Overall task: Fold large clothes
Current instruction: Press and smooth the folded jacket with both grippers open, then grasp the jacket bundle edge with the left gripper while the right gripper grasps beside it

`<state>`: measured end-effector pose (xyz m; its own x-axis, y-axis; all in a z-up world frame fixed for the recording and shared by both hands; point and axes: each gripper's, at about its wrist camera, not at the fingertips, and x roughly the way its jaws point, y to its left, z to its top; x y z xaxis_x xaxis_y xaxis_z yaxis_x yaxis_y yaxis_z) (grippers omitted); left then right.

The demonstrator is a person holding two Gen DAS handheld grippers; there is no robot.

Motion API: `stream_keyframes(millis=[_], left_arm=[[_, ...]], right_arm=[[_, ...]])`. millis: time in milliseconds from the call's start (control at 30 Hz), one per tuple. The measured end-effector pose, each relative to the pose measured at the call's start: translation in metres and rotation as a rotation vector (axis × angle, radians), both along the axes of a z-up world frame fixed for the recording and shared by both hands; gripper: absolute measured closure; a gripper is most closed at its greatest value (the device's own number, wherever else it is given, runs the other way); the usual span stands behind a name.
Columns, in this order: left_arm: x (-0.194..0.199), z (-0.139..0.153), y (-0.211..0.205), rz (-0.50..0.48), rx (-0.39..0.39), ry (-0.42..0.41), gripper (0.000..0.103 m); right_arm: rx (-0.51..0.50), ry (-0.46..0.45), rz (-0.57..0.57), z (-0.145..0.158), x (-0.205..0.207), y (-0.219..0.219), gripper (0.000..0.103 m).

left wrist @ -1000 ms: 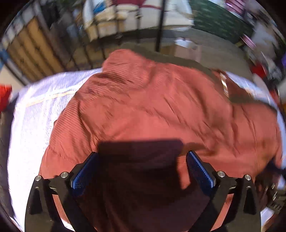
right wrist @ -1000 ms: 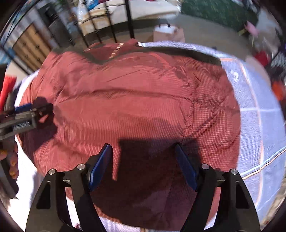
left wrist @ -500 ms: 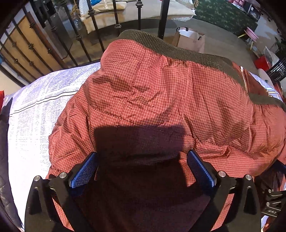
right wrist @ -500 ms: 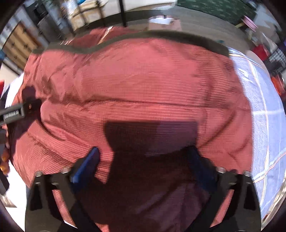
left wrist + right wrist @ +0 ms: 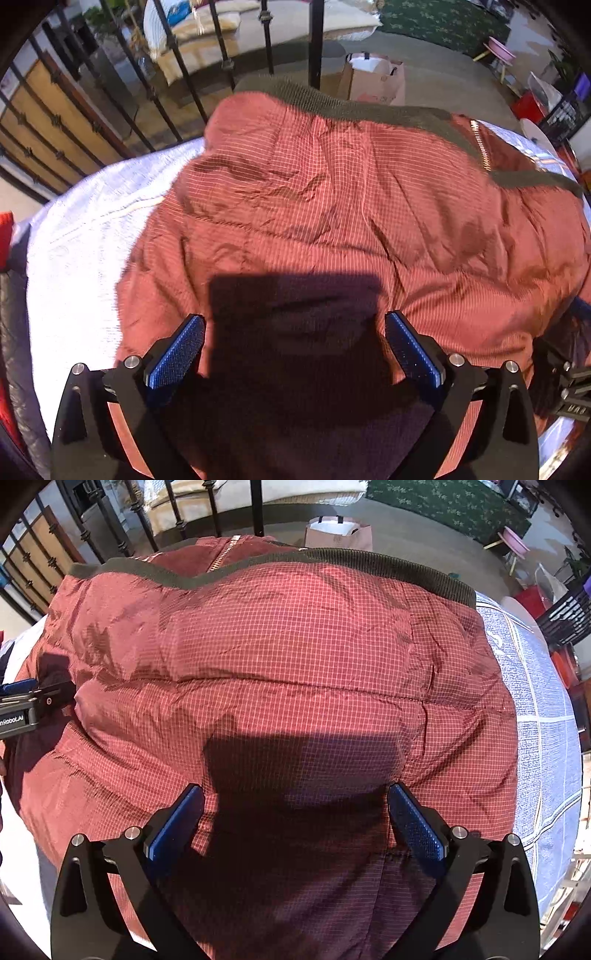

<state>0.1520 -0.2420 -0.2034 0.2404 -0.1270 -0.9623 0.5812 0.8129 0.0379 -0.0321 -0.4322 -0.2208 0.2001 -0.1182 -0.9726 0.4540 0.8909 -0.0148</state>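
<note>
A large red ripstop jacket (image 5: 332, 206) with a dark ribbed hem (image 5: 369, 110) and a zipper (image 5: 482, 147) lies spread on a pale blue bedspread (image 5: 85, 236). It fills the right wrist view (image 5: 295, 657) too. My left gripper (image 5: 295, 339) is open and empty just above the jacket's near part. My right gripper (image 5: 295, 812) is open and empty above the jacket as well. The left gripper shows at the left edge of the right wrist view (image 5: 22, 701).
A black iron railing (image 5: 207, 74) stands behind the bed. A paper bag (image 5: 373, 77) sits on the floor beyond it. The bedspread shows to the right of the jacket (image 5: 539, 709). Red items (image 5: 528, 103) lie far right.
Both grippers have stayed open over the jacket. The views have steadied and drawn slightly back, so more of the hem and railing shows. The jacket lies as before.
</note>
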Motion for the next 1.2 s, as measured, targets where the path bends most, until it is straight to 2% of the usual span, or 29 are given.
stream_keyframes(millis=[67, 200, 367, 633, 767, 833, 933, 1067, 1200], left_arm=[[-0.007, 0.009, 0.009, 0.005, 0.008, -0.046, 0.006], [-0.019, 0.026, 0.033, 0.042, -0.024, -0.076, 0.006], [-0.029, 0.040, 0.064, 0.093, -0.001, -0.125, 0.006], [-0.010, 0.037, 0.116, 0.208, -0.007, -0.075, 0.006], [0.001, 0.039, 0.128, 0.197, -0.019, -0.068, 0.006], [0.007, 0.039, 0.130, 0.183, -0.050, -0.043, 0.006], [0.015, 0.034, 0.134, 0.176, -0.129, 0.052, 0.006], [0.032, 0.018, 0.139, 0.200, -0.187, 0.154, 0.006], [0.051, -0.005, 0.143, 0.248, -0.214, 0.254, 0.006]], right_arm=[[-0.004, 0.003, 0.009, 0.004, -0.004, 0.001, 0.005], [0.020, -0.016, -0.036, 0.016, -0.012, -0.001, 0.005], [0.009, -0.040, -0.058, 0.030, -0.031, -0.003, 0.005], [-0.010, -0.061, -0.104, 0.039, -0.057, -0.028, 0.005], [0.012, -0.070, -0.165, 0.038, -0.071, -0.054, 0.005], [0.053, -0.086, -0.202, 0.034, -0.080, -0.068, 0.005], [0.146, -0.116, -0.255, 0.029, -0.092, -0.084, 0.005], [0.319, -0.185, -0.301, 0.014, -0.104, -0.101, 0.005], [0.408, -0.190, -0.324, -0.005, -0.106, -0.109, 0.005]])
